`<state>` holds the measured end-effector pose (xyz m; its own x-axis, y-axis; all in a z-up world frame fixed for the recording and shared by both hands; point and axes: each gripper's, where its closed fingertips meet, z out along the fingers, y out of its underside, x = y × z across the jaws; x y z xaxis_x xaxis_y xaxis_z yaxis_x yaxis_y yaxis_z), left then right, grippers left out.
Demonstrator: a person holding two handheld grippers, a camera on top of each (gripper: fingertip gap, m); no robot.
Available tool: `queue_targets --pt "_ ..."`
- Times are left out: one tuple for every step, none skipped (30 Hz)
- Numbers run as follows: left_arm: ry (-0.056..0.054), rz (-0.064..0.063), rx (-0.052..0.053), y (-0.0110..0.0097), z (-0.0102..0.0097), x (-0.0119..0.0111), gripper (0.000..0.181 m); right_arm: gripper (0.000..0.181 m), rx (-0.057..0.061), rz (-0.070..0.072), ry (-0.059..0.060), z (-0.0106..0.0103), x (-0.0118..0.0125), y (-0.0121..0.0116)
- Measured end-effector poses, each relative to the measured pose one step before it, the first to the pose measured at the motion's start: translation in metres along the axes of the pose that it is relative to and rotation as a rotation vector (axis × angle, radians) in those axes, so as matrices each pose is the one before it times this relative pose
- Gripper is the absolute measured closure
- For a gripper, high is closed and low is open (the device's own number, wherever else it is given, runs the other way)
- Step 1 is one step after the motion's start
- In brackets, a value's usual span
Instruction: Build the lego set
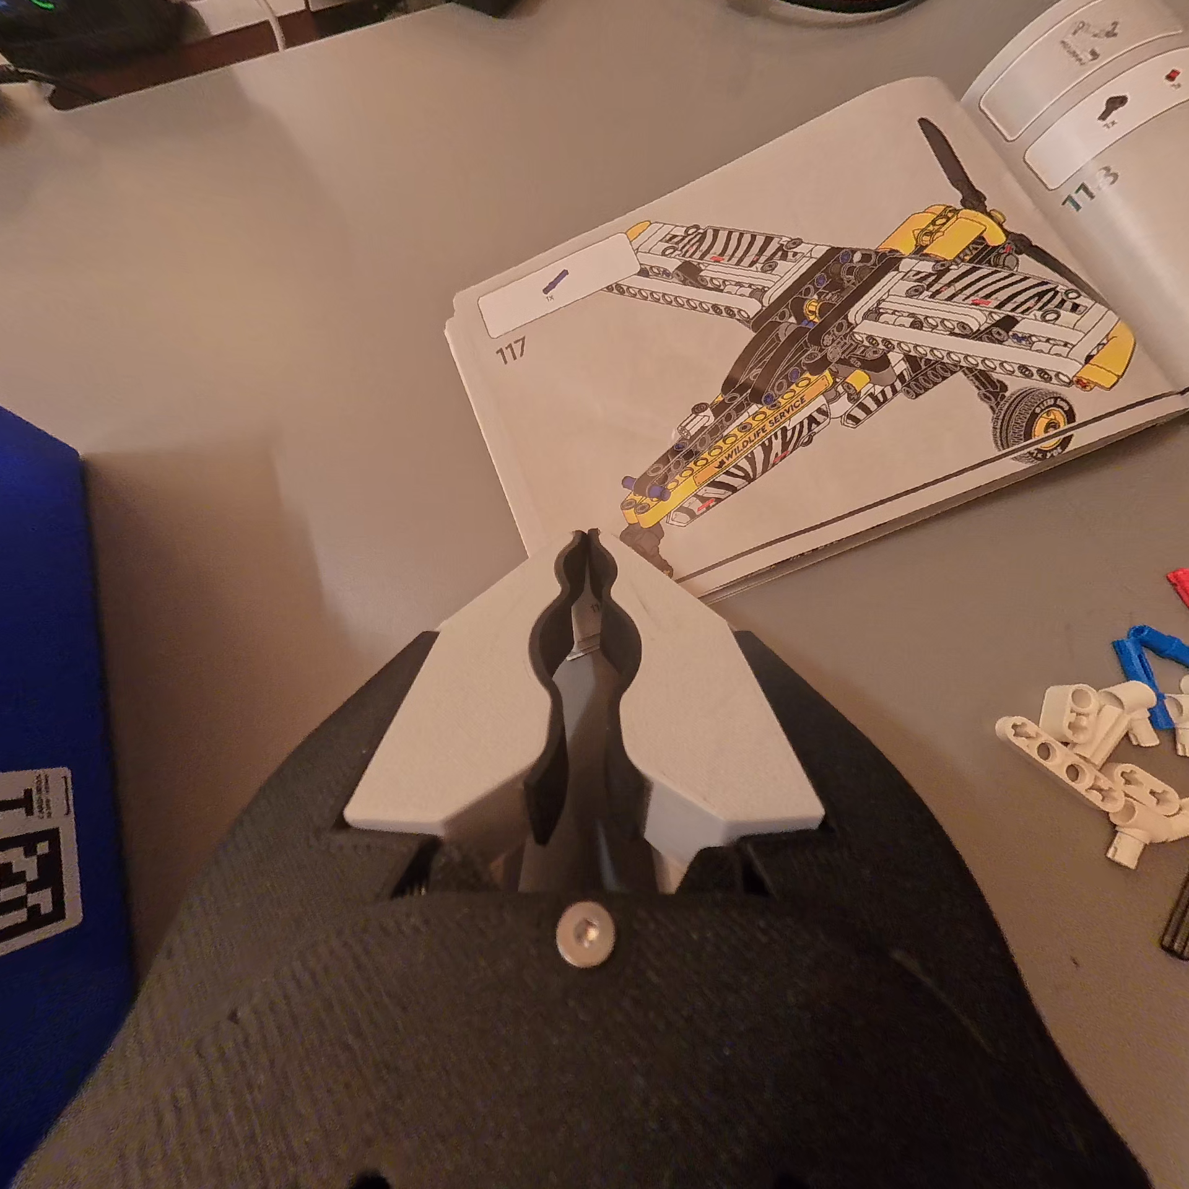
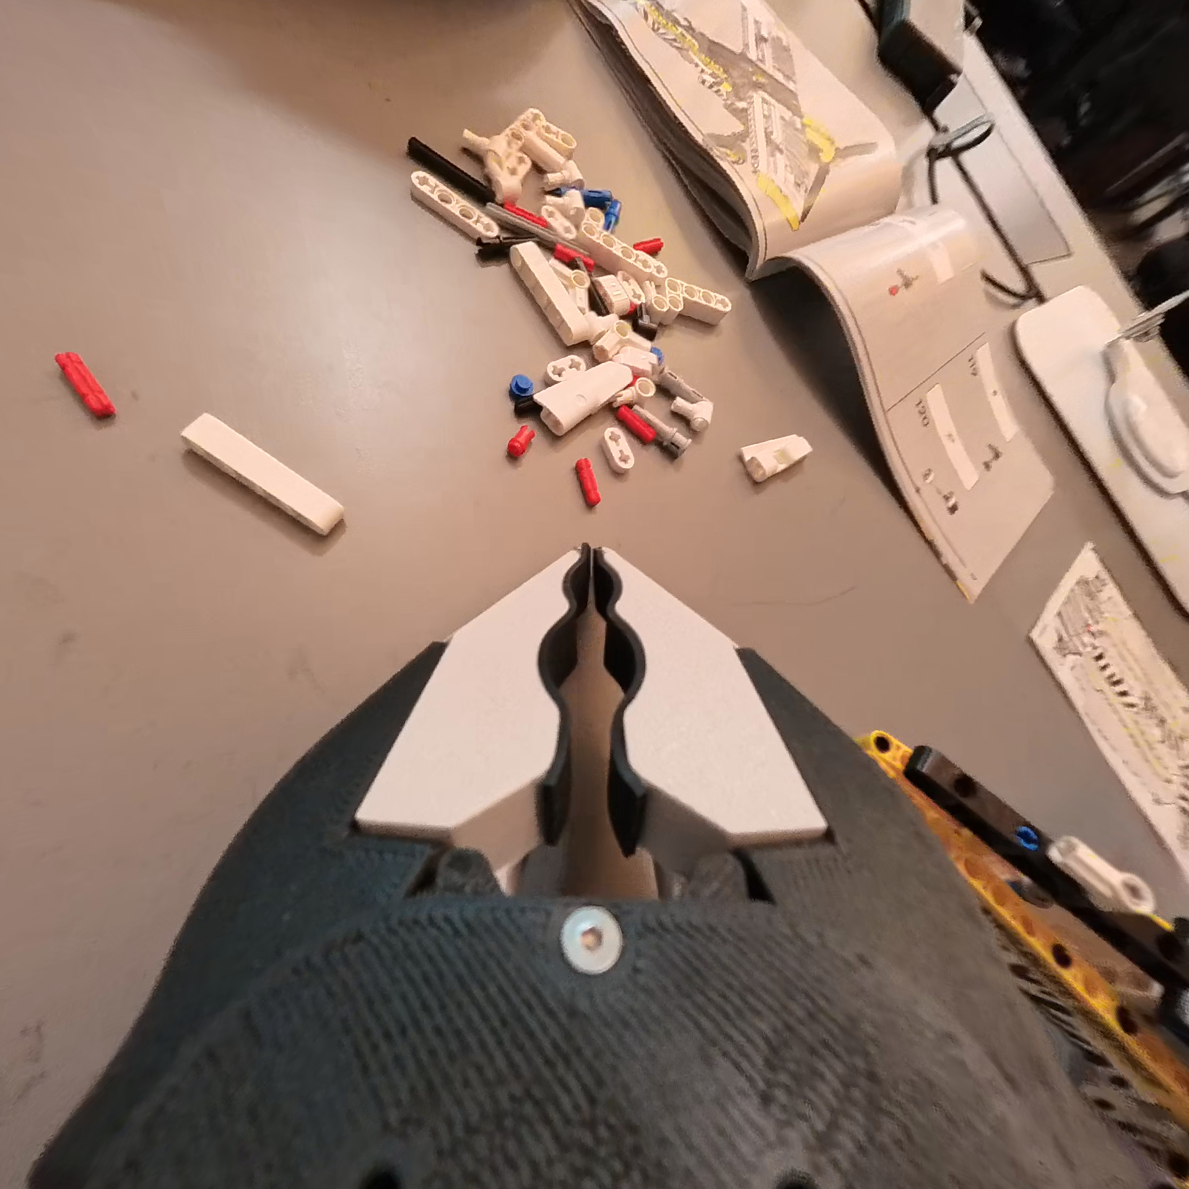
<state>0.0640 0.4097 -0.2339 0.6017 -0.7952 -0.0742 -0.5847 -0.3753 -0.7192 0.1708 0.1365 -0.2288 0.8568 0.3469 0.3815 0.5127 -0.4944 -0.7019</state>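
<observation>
My left tongs (image 1: 589,537) sit pressed together and empty above the grey table (image 1: 322,257), tips at the near corner of the open instruction booklet (image 1: 740,399); a blue box (image 1: 45,708) stands close on the left. My right tongs (image 2: 587,550) are likewise closed on nothing, facing the heap of loose lego pieces (image 2: 579,289). A white beam (image 2: 260,471) lies apart to the left, the part-built yellow model (image 2: 1042,901) beside my right.
</observation>
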Motion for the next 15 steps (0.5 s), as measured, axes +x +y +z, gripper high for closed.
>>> queue_targets --pt "-0.0018 0.0018 0.0001 0.00023 -0.00029 -0.00004 0.178 0.180 -0.0040 0.0313 -0.0184 0.00043 0.00098 0.00068" --pt "0.0006 0.0004 0.0002 0.00023 -0.00025 0.00004 0.178 0.177 -0.0043 0.0323 -0.0157 0.00050 0.00146 0.00074" --pt "0.0034 -0.0009 0.0002 0.00024 -0.00038 0.00017 0.178 0.175 -0.0023 0.0277 -0.0128 0.00033 0.00128 0.00050" --pt "0.0066 -0.0009 0.0002 0.00066 -0.00064 0.00042 0.178 0.173 -0.0010 0.0197 -0.0099 0.00015 0.00083 0.00009" --pt "0.0086 0.0015 0.0005 0.00099 -0.00119 0.00075 0.178 0.173 -0.0013 0.0127 -0.0069 0.00013 0.00054 0.00031" --pt "0.0102 0.0043 0.0008 0.00140 -0.00151 0.00102 0.177 0.174 -0.0005 0.0073 -0.0067 0.00024 -0.00008 0.00003" --pt "0.0117 0.0035 0.0008 0.00155 -0.00180 0.00108 0.178 0.175 -0.0010 0.0043 -0.0058 0.00022 -0.00022 0.00017" --pt "0.0135 0.0006 0.0009 0.00160 -0.00184 0.00114 0.178 0.176 -0.0006 0.0033 -0.0064 0.00011 -0.00048 0.00015" --pt "0.0155 -0.0028 0.0011 0.00132 -0.00154 0.00111 0.178 0.177 -0.0002 0.0039 -0.0067 0.00007 -0.00038 -0.00006" --pt "0.0161 -0.0056 0.0008 0.00094 -0.00113 0.00086 0.178 0.177 0.0000 0.0043 -0.0061 0.00006 -0.00029 0.00007" --pt "0.0180 -0.0099 0.0007 0.00038 -0.00058 0.00077 0.178 0.177 0.0002 0.0041 -0.0045 0.00002 -0.00013 -0.00007" --pt "0.0238 -0.0135 0.0008 0.00031 -0.00048 0.00109 0.178 0.178 0.0000 0.0040 -0.0046 0.00006 -0.00016 0.00002" --pt "0.0312 -0.0149 0.0006 0.00050 -0.00084 0.00179 0.179 0.178 -0.0001 0.0054 -0.0061 0.00009 -0.00017 0.00008" --pt "0.0335 -0.0165 -0.0001 0.00091 -0.00100 0.00207 0.179 0.178 -0.0001 0.0076 -0.0068 0.00012 -0.00004 0.00001" --pt "0.0307 -0.0163 -0.0004 0.00115 -0.00106 0.00205 0.179 0.178 -0.0001 0.0091 -0.0074 0.00000 0.00006 0.00003"
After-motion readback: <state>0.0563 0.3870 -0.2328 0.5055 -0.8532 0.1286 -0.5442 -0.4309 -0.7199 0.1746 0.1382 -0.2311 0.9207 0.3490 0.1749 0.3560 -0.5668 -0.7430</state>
